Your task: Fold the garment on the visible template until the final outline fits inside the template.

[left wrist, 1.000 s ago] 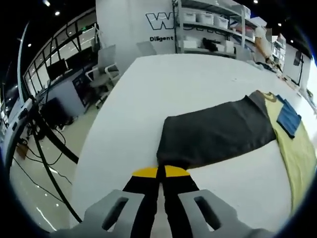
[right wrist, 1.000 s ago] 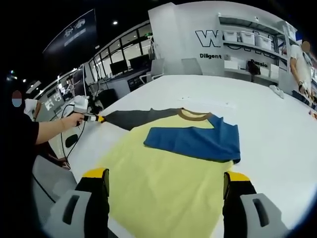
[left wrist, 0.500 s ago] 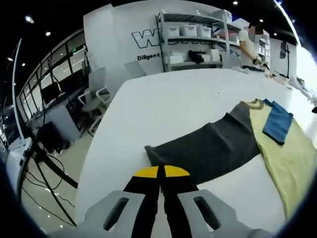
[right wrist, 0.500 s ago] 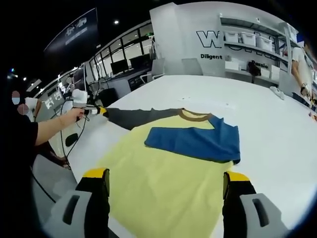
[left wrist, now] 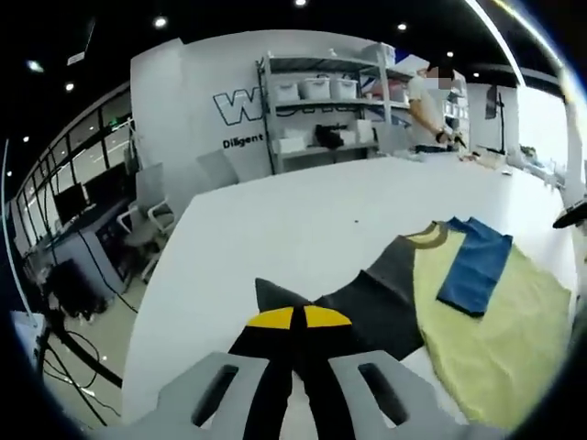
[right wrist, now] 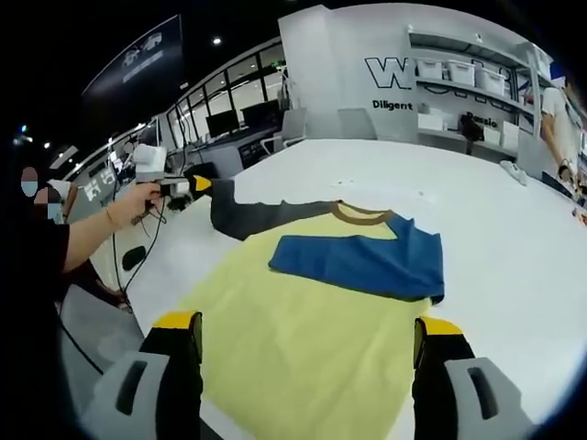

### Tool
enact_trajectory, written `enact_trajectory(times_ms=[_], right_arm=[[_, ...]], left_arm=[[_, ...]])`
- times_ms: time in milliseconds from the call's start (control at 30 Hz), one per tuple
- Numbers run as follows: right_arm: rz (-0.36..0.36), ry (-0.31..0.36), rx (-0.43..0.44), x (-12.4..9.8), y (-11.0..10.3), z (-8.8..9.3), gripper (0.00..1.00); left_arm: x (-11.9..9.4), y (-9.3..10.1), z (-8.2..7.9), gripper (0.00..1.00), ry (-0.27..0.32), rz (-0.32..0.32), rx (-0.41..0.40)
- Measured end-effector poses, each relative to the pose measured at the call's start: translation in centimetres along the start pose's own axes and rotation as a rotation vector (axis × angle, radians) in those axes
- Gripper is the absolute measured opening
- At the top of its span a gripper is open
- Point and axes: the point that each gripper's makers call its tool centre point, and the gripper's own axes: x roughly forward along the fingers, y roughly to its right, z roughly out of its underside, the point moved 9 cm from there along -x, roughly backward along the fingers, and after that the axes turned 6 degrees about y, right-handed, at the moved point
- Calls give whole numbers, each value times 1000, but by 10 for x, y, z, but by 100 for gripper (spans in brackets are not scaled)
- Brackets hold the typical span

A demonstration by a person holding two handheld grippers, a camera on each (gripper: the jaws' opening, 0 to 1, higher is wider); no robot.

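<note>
Garment (right wrist: 312, 321) lies flat on the white table (right wrist: 495, 211), centre of right gripper view: pale yellow body, brown collar band, blue sleeve (right wrist: 367, 261) already folded in across the chest. The dark grey sleeve (right wrist: 248, 215) runs toward upper left, its cuff lifted off the table. In left gripper view the same shirt sits right of centre, grey sleeve (left wrist: 367, 307) leading down to the jaw tips.

Left gripper (left wrist: 293, 321): jaws together, clamped on the grey cuff; also seen at upper left of right gripper view, held in a hand (right wrist: 138, 197). Right gripper (right wrist: 307, 344): jaws wide apart, holding nothing, hovering over the yellow hem.

Risks, prob.: cuff is pinched at a thin edge only, so cloth could slip out mid-swing; nothing pins the body, so a hard pull may drag the whole shirt sideways or disturb the blue fold. Can't make out the template outline, so fit can't be judged.

Fabric looks soft, matte, limp knit; body smooth w/ few creases. Table top smooth, plain, likely low grip.
</note>
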Motion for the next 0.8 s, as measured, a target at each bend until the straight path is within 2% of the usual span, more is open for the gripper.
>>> enact_trajectory(times_ms=[300,333,433,533,800], right_arm=[[-1,1,-2,0,0,-1,95],[-1,1,-2,0,0,0,95],[-3,-1,-3,0,0,1,95],[-5,-8,-6,0,0,2,95],[-7,-7,-3,1,0,1,95]], left_arm=[[9,30,-21,0,36,76,15],[11,36,-24,0,45,99,41],[13,50,-34,0,51,116,76],[18,65,-44,1,77,148,74],[28,100,-57,1,105,213,68]])
